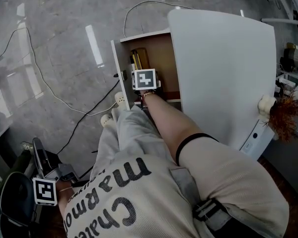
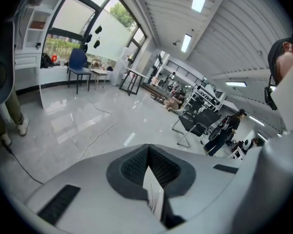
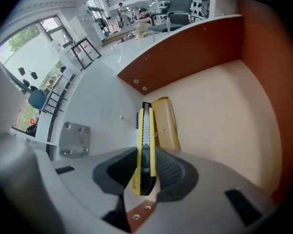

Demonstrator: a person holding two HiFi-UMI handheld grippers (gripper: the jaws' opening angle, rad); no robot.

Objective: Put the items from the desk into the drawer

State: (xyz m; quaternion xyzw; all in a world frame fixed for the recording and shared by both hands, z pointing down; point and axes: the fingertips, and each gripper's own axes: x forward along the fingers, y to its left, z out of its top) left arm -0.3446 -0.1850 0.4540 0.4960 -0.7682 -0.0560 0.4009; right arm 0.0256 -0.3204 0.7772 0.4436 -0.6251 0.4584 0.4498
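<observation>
Cutter (image 3: pixel 145 130) between jaws of right gripper (image 3: pixel 146 170)

Glossy stone-look floor (image 1: pixel 49 33); smooth white counter (image 1: pixel 223 63); matt wood-look drawer (image 3: pixel 224 116); yellow plastic knife (image 3: pixel 146 130).

Reaches forward and down with the bare right arm (image 1: pixel 188 148), a dark band round it. Points the right hand-held gripper (image 1: pixel 144 83) steeply downward. Clamps a yellow utility knife (image 3: pixel 145 130) on edge between its 2 pads, blade end leading. Carries the left hand-held gripper (image 1: pixel 44 191) low at the left side, its 2 jaws pressed together with nothing between.
</observation>
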